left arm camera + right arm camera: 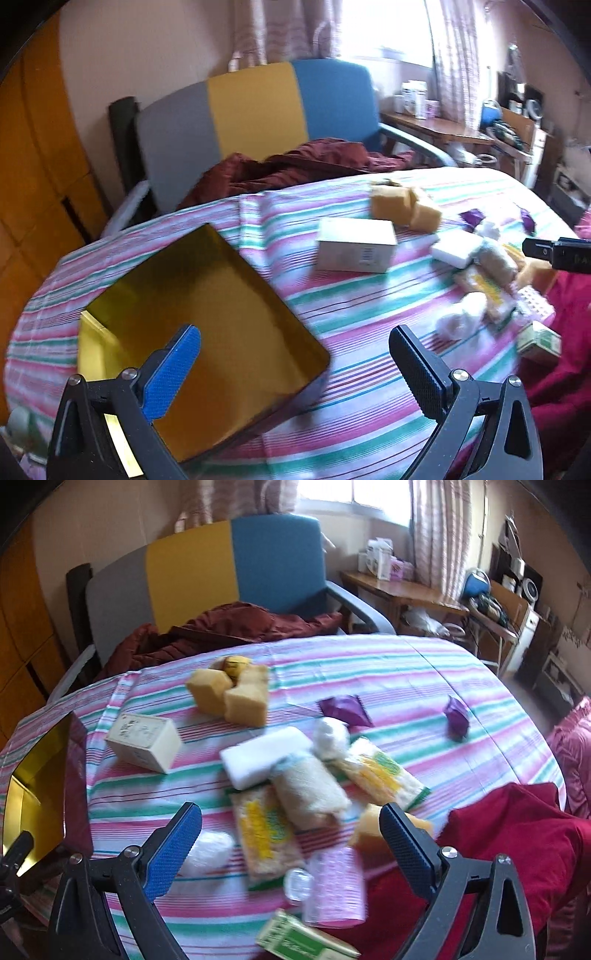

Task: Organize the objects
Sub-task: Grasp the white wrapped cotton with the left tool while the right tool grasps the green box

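Note:
A gold-lined open tin box (207, 306) sits on the striped tablecloth (351, 295), right under my open, empty left gripper (295, 373). A white carton (356, 245) lies beyond it; the carton also shows in the right wrist view (146, 744). My right gripper (290, 843) is open and empty above a pile: snack packets (264, 830), a rolled beige towel (306, 790), a white block (267, 757), a pink packet (334, 884) and a green box (306, 941). Yellow sponges (229, 696) and two purple wrappers (345, 709) lie farther back. The tin's edge shows at the left in the right wrist view (37, 786).
A grey, yellow and blue chair (207, 572) with a maroon garment (207, 627) stands behind the table. Red cloth (517, 849) lies at the right near edge. A wooden desk (402, 590) with clutter stands by the window. The right gripper's tip shows in the left wrist view (554, 253).

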